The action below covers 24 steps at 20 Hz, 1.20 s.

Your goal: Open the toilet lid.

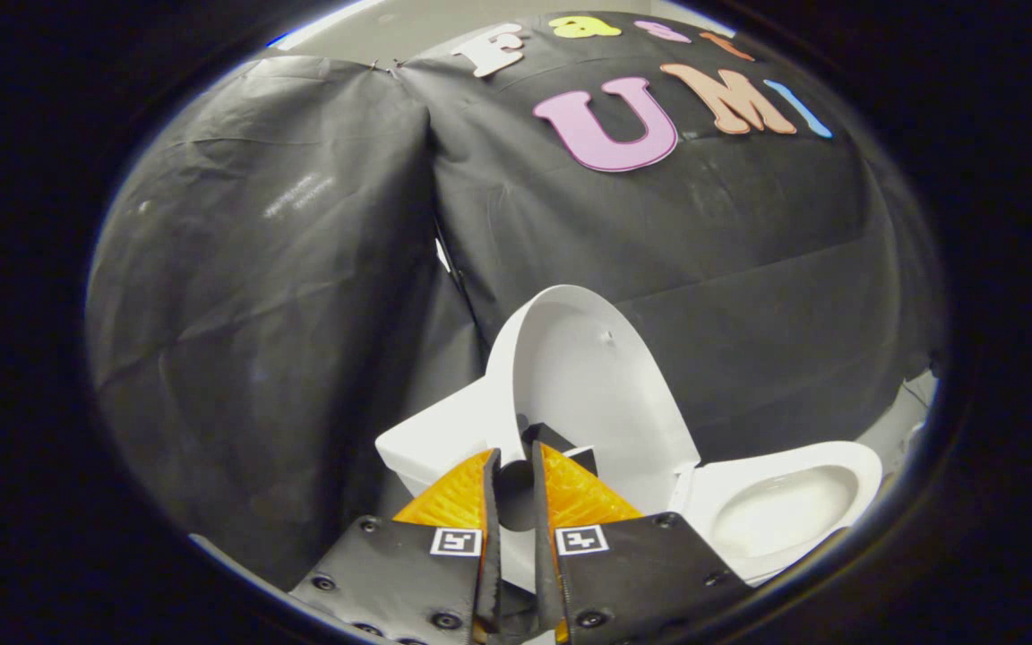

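Your gripper (516, 459) has its jaws nearly together — only a thin gap, with nothing pinched between the orange fingers (458, 497). Just ahead of them the toilet lid (592, 376) stands raised — beside it lies the open bowl (780, 511).

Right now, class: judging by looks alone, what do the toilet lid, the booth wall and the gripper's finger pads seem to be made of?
Toilet lid: raised upright, likely hard glossy white plastic, smooth with soft highlights.
Booth wall: thin black cloth or sheeting, faintly shiny, creased and folded.
Finger pads: orange, ridged texture, probably rubber or printed plastic. The gripper has its fingers nearly closed, a narrow gap between them, holding nothing.
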### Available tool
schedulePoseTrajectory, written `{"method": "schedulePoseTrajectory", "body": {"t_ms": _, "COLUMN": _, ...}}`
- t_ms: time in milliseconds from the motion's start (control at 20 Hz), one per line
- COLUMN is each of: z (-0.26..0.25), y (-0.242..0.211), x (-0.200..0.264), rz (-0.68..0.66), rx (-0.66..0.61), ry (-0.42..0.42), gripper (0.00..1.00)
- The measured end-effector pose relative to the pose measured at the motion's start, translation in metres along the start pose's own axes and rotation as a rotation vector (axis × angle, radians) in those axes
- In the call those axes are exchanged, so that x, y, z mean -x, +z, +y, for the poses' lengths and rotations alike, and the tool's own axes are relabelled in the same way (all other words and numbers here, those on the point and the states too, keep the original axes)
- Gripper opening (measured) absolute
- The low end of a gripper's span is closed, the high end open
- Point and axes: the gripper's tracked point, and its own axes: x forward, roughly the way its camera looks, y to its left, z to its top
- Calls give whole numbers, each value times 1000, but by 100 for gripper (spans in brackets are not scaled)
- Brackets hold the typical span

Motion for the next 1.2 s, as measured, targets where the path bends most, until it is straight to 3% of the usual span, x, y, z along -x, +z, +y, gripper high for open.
{"method": "schedulePoseTrajectory", "body": {"t_ms": 250, "z": 8, "y": 6, "x": 1, "rz": -5, "rx": 10, "ry": 35, "gripper": 25}}
{"method": "schedulePoseTrajectory", "body": {"t_ms": 550, "z": -5, "y": 64, "x": 16, "rz": -137, "rx": -14, "ry": 34, "gripper": 35}}
{"method": "schedulePoseTrajectory", "body": {"t_ms": 850, "z": -61, "y": 119, "x": 45, "rz": -232, "rx": 47, "ry": -46, "gripper": 37}}
{"method": "schedulePoseTrajectory", "body": {"t_ms": 1000, "z": -91, "y": 148, "x": 70, "rz": -299, "rx": 73, "ry": -37, "gripper": 38}}
{"method": "schedulePoseTrajectory", "body": {"t_ms": 1200, "z": -172, "y": 181, "x": 112, "rz": -354, "rx": 144, "ry": -138, "gripper": 40}}
